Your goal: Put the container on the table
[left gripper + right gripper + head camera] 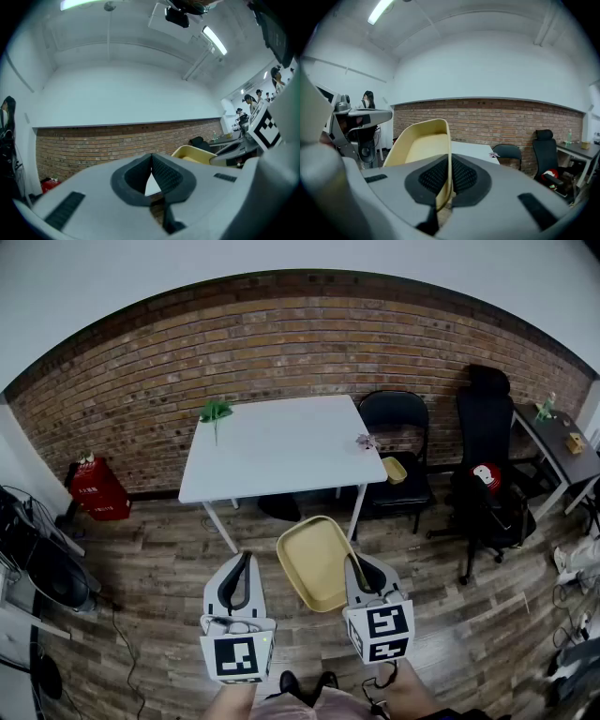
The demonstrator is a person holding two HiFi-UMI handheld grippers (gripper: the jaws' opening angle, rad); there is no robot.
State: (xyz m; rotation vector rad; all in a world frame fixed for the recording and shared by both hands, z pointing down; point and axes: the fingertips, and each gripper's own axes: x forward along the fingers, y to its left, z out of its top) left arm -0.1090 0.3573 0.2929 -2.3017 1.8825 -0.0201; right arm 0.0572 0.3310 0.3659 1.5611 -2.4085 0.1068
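A shallow yellow container [314, 562] hangs in the air above the wooden floor, in front of the white table [281, 446]. My right gripper [359, 570] is shut on the container's right rim, and in the right gripper view that rim [446, 154] is pinched between the black pads, with the container tilted up to the left. My left gripper [242, 570] is beside the container's left side, apart from it, jaws shut with nothing between them. From the left gripper [151, 169] view, the container [194, 153] shows to the right.
On the table stand a small green plant [215, 411] at its far left corner and a small pink object [366, 441] at its right edge. A black folding chair [398, 442] with a yellow bowl [395, 470], an office chair [487, 465] and a red object [97, 488] stand around it.
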